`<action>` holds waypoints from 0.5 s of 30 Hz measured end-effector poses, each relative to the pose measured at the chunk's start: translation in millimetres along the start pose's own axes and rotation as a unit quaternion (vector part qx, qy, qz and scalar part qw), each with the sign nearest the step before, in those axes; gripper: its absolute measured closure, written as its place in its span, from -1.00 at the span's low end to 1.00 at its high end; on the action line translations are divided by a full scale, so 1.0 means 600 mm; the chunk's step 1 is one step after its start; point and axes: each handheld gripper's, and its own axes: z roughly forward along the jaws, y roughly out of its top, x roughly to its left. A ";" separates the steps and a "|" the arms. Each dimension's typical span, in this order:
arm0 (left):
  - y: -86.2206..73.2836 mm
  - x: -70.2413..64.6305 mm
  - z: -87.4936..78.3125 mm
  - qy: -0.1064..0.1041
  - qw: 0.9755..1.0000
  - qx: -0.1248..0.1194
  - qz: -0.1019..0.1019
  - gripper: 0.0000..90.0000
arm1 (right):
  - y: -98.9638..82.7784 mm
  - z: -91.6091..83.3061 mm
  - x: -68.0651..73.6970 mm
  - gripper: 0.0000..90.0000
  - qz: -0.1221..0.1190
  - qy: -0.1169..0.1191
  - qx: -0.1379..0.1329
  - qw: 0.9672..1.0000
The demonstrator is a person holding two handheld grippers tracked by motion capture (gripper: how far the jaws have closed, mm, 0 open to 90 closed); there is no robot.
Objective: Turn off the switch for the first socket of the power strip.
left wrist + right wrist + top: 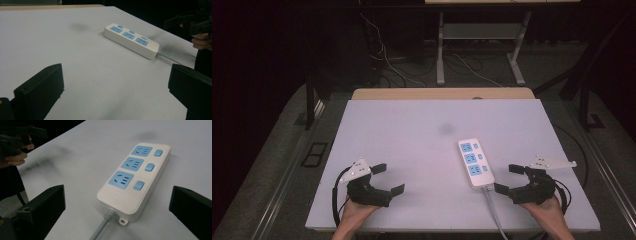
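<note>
The left gripper [389, 179] and right gripper [509, 178] both gape wide, holding nothing. A white three-socket power strip with blue outlets [475, 162] lies just beside the right gripper.

Dim lab — bare white table [412, 150], floor cables [387, 60]

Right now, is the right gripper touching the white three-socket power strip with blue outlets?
Apart. In the right gripper view, the white three-socket power strip lies between the right gripper's open fingers, with bare table visible on both sides.
</note>
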 end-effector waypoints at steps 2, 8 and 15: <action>0.000 0.000 0.000 -0.001 1.000 -0.001 -0.001 -1.00 | 0.000 0.000 0.000 -0.99 0.000 0.000 0.001 1.000; -0.001 0.003 0.000 -0.003 1.000 0.000 -0.004 -1.00 | 0.000 -0.001 -0.003 -0.99 0.002 0.003 0.001 1.000; -0.001 0.008 0.002 -0.004 1.000 0.001 -0.007 -1.00 | 0.001 -0.002 -0.005 -0.99 0.006 0.005 0.005 1.000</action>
